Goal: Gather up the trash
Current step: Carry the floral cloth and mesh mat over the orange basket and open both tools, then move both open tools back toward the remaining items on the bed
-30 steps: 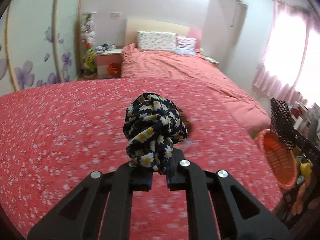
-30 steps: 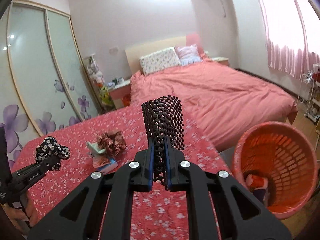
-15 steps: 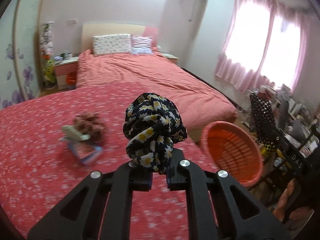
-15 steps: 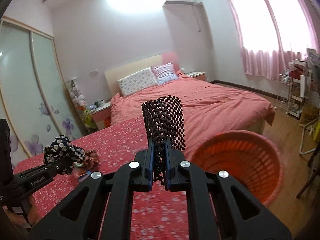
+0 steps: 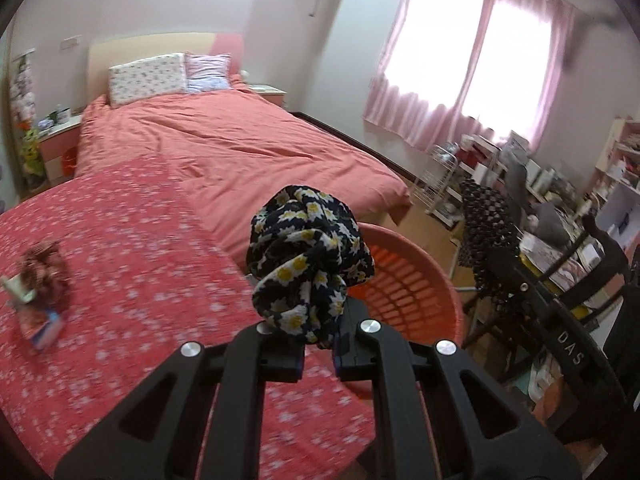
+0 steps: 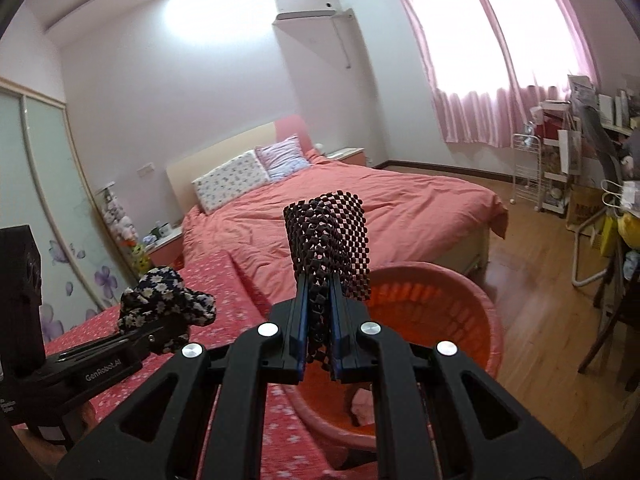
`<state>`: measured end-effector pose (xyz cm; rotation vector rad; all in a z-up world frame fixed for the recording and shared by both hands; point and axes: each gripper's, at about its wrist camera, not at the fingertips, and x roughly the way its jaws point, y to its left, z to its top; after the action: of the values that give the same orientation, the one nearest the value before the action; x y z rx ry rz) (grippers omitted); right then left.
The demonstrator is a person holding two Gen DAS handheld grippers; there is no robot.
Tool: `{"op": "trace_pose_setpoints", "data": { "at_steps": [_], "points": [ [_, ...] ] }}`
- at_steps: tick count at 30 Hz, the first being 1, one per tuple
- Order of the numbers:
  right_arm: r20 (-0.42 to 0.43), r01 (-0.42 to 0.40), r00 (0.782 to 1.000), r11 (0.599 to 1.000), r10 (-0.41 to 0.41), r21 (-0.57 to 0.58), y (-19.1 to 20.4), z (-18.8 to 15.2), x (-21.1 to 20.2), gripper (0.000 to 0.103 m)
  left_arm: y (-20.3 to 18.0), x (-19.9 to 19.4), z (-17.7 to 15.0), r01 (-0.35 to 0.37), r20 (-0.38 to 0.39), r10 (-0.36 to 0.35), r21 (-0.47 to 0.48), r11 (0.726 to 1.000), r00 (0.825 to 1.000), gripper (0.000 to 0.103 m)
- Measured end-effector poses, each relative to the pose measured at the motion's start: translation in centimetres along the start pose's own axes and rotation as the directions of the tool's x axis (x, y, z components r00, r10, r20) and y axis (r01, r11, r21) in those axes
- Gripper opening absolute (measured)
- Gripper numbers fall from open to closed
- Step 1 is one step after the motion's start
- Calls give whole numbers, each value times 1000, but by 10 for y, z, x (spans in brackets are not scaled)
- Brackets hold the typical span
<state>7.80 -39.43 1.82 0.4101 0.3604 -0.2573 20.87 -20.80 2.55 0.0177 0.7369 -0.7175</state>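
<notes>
Orange plastic forms the basket [image 6: 472,316] we take as our landmark. Just over its near rim, our right gripper [image 6: 319,340] pinches a black mesh roll [image 6: 328,244]. Left of the basket, above the red flowered cover [image 5: 120,264], our left gripper [image 5: 318,350] is clamped on a daisy-print cloth wad [image 5: 308,260]. Far left of the basket lie a brown scrunchie [image 5: 44,268] and a wrapper [image 5: 42,326].
</notes>
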Motion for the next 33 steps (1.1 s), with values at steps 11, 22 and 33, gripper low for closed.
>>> {"op": "trace_pose_setpoints", "data": {
  "at_steps": [11,22,33],
  "points": [
    [-37,28,999,995,-25,94,-40,-3,17,10,-41,58,-4,69,-75,-64,54,996,995,12],
    [-89,15,996,987,-1,159,-55,-7,31,16,-46,96,-12,42,-152,-33,51,998,988,32],
    [-119,32,993,986,-12,165,-49,-14,29,41,-18,92,-19,-33,-157,36,25,999,987,50]
  ]
}}
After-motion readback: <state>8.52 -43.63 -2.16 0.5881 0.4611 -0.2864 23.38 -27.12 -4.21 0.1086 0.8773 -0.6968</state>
